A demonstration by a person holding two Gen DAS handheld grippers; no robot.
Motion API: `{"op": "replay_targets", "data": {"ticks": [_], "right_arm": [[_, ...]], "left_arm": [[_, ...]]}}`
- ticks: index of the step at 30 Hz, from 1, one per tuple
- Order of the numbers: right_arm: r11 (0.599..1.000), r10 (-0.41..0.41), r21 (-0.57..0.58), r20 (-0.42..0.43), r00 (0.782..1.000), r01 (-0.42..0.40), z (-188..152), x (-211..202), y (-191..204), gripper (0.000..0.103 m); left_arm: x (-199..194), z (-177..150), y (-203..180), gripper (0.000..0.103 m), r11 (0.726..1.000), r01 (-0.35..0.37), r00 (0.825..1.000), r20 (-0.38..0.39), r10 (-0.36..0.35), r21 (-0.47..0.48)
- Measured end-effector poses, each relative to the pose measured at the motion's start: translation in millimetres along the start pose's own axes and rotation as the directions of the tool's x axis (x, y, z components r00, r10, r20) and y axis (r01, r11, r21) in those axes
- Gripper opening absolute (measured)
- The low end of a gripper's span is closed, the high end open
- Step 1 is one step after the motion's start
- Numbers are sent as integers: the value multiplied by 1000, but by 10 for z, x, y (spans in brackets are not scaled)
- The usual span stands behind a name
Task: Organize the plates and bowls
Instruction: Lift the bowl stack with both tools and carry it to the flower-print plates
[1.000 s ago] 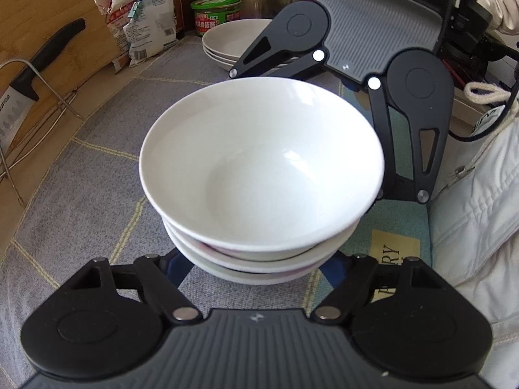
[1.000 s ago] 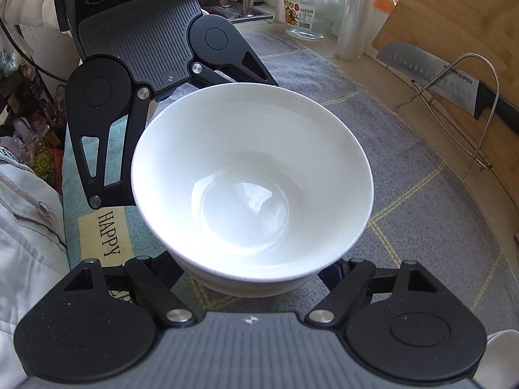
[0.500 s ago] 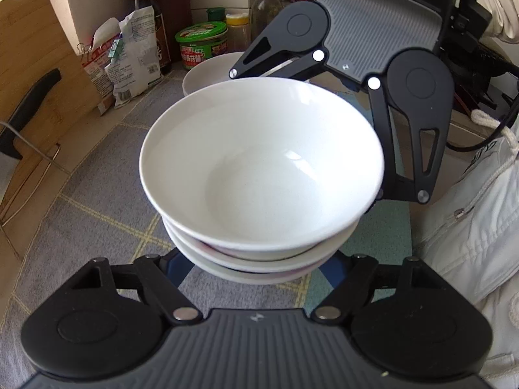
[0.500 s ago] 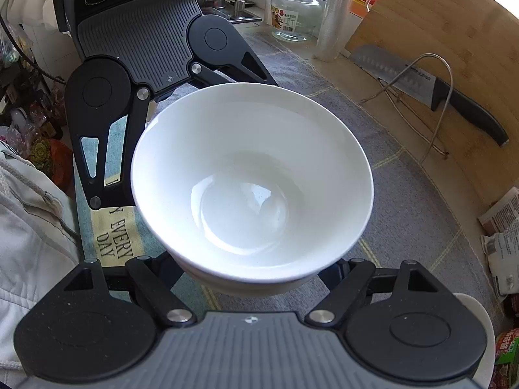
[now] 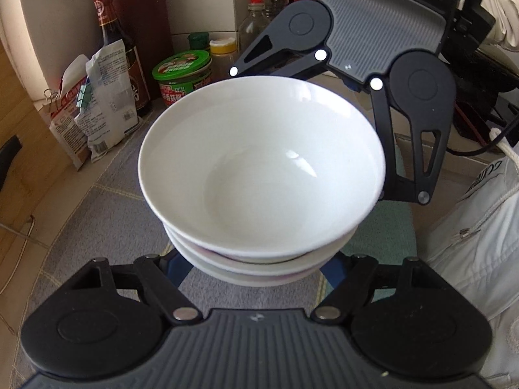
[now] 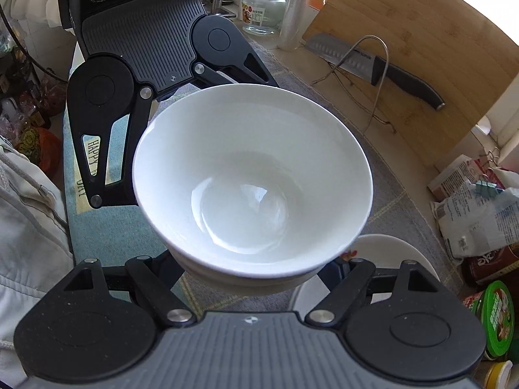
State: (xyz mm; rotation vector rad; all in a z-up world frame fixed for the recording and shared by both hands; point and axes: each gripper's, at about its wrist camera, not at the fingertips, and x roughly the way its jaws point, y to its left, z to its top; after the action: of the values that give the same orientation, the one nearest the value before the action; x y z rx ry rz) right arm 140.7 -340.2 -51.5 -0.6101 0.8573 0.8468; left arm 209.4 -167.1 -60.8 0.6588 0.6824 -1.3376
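The tabletop, covered by a grey checked mat, fills the lower part of both views, with a teal mat reading HAPPY at nine o'clock in the right wrist view. A wooden cutting board leans at one to two o'clock there, a wire rack in front of it with a kitchen knife lying against the board.

In the middle of each view sits a stack of white bowls, one nested in another, raised off the mat and carried between the two tools. The left tongs come in under the stack from six o'clock in their own view, their blue pads pinching the lowest bowl from both sides. The right tongs grip the same stack from the opposite side, also clamped on its base. Each tool shows in the other's camera at about eleven to one o'clock.

A white plate lies on the mat at four o'clock under the right tongs. At eleven o'clock in the left view stand a green-lidded tub, a dark sauce bottle and crumpled packets. A pale jacket sleeve shows at three to four o'clock
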Motion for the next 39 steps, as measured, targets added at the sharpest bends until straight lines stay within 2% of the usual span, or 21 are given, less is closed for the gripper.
{"op": "replay_targets", "data": {"ticks": [10,18,27,39], "right_arm": [[999,-45,11,6,999,44,-376,-224,-398,87],[998,-69,13,-10,998,69,-565,-273,-653,87],[997,-73,15,-34,997,74,-699,-172,-940,87],[998,-57,26,-54,997,58,-818,-70,-1049,87]], "left_arm": [[354,458,16,80,999,-15,1000,17,14,42],[619,675,95,80,998,-13,1000,24,12,54],[898,821,201,80,998,-9,1000,11,9,55],[1102,842,288,80,999,9,1000,-10,-9,39]]}}
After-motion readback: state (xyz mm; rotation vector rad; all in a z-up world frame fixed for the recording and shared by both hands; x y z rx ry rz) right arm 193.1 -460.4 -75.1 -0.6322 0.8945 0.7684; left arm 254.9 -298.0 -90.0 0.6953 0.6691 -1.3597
